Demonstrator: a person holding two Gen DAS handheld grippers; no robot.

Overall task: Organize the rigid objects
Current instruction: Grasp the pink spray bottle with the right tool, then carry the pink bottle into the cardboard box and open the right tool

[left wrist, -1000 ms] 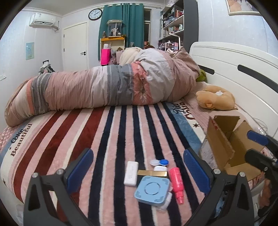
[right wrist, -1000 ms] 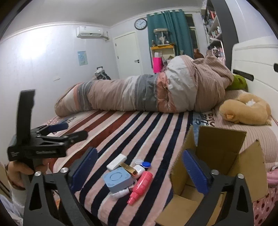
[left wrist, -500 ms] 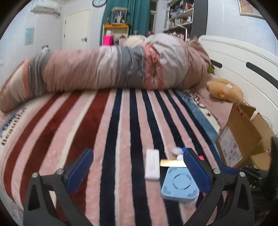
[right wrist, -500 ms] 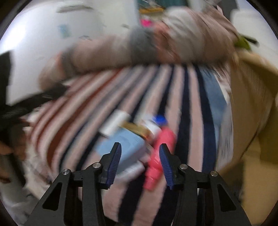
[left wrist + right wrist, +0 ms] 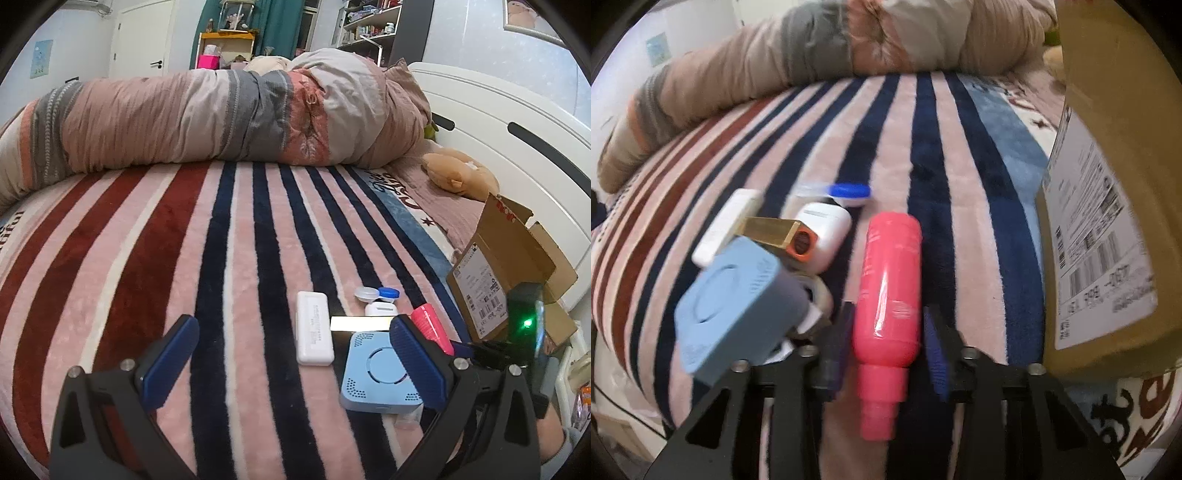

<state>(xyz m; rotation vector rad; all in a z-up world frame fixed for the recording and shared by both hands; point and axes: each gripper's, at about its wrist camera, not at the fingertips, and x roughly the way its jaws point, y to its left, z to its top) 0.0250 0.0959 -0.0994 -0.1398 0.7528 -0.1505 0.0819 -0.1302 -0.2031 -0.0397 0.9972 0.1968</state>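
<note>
Right wrist view: right tongs (image 5: 886, 336) straddle the pink bottle (image 5: 890, 280) lying on the striped bed (image 5: 923, 147) beside the cardboard box (image 5: 1108, 221), contact unclear; left tongs (image 5: 291, 358) spread wide above the white case (image 5: 314, 332).

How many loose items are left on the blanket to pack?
7, maybe more hidden: pink bottle between right tongs, blue square box, gold tube, white case, white jar, lens case, clear piece.

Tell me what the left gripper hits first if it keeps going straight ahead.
Probably nothing soon. The left gripper is open and aimed along the striped blanket; the white case lies just right of its centerline, likely passing between the fingers. Beyond that is the rolled duvet. Depth is unclear.
</note>
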